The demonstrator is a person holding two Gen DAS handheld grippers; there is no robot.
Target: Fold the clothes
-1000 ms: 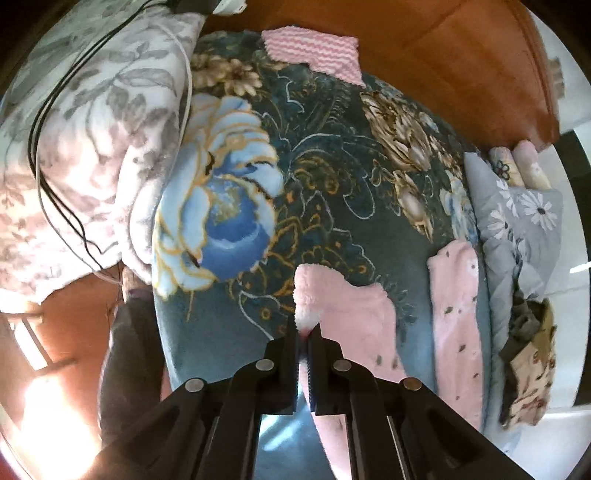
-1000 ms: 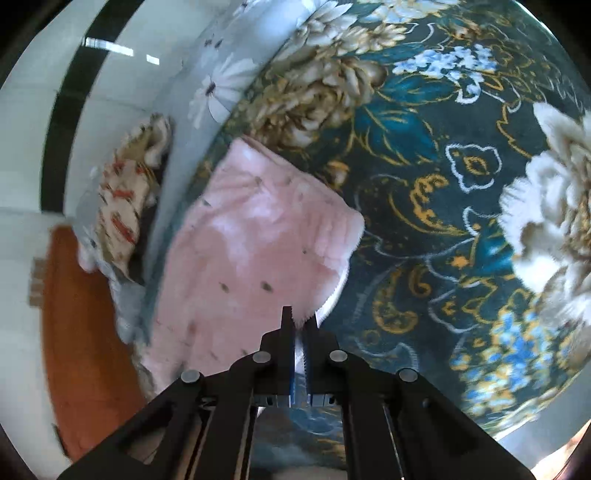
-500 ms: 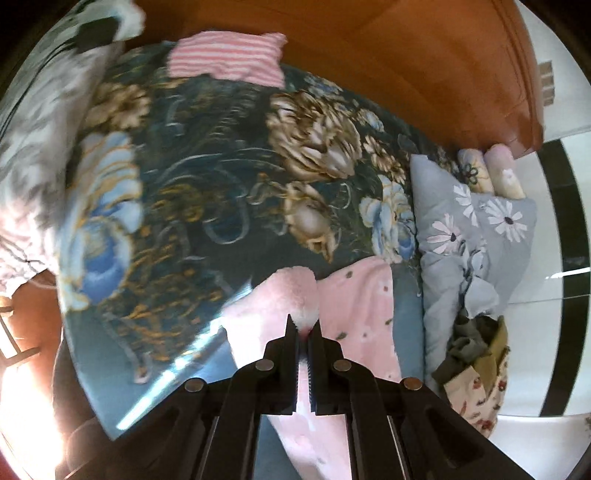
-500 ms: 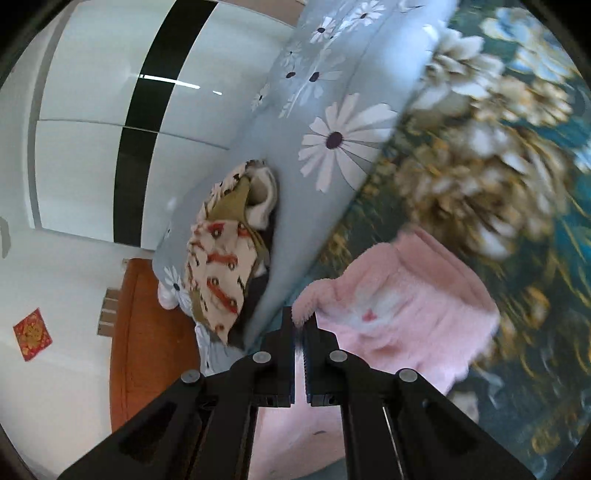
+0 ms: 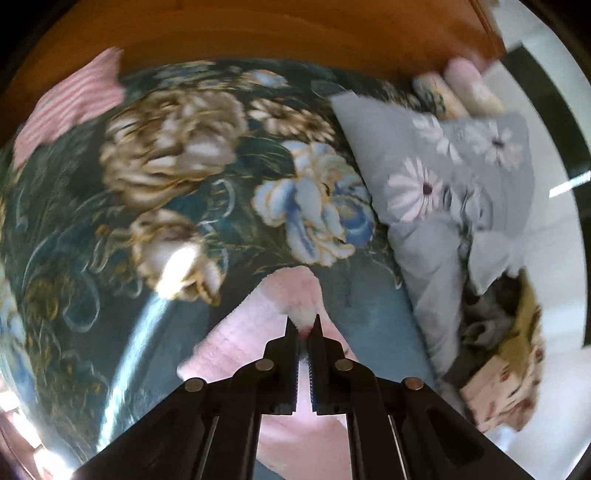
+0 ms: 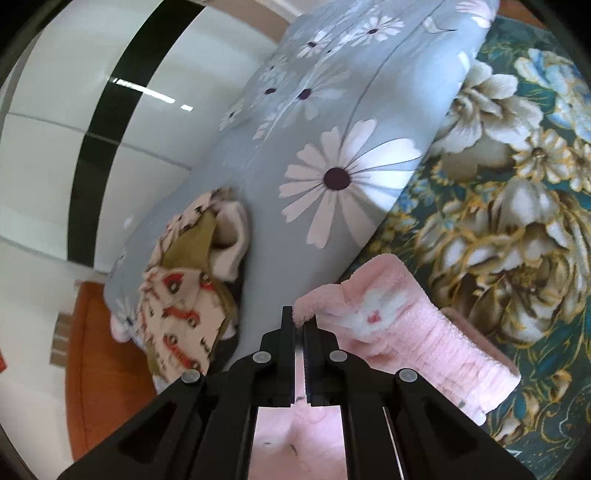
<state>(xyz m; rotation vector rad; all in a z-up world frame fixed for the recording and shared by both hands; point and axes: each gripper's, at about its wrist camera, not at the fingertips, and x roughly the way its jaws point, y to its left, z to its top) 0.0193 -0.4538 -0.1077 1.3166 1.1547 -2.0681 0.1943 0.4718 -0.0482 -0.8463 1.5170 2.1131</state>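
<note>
A fluffy pink garment (image 5: 258, 325) lies on the dark floral bedspread (image 5: 177, 192). My left gripper (image 5: 303, 325) is shut on one pink edge, which pokes up between the black fingers. In the right wrist view the same pink garment (image 6: 417, 339) is doubled over, showing a white patch with a small red mark. My right gripper (image 6: 299, 317) is shut on another fuzzy pink edge. More pink cloth hangs below both grippers.
A grey daisy-print pillow (image 6: 332, 155) lies along the bedspread's side. A pile of printed clothes (image 6: 184, 295) sits beyond it. A pink striped cloth (image 5: 70, 107) lies at the far corner by the wooden headboard (image 5: 295, 29). White cupboard doors (image 6: 55, 147) stand behind.
Both grippers have carried their pink edges across the bed toward the grey pillow. The garment, flat a second ago, now lies folded over on itself.
</note>
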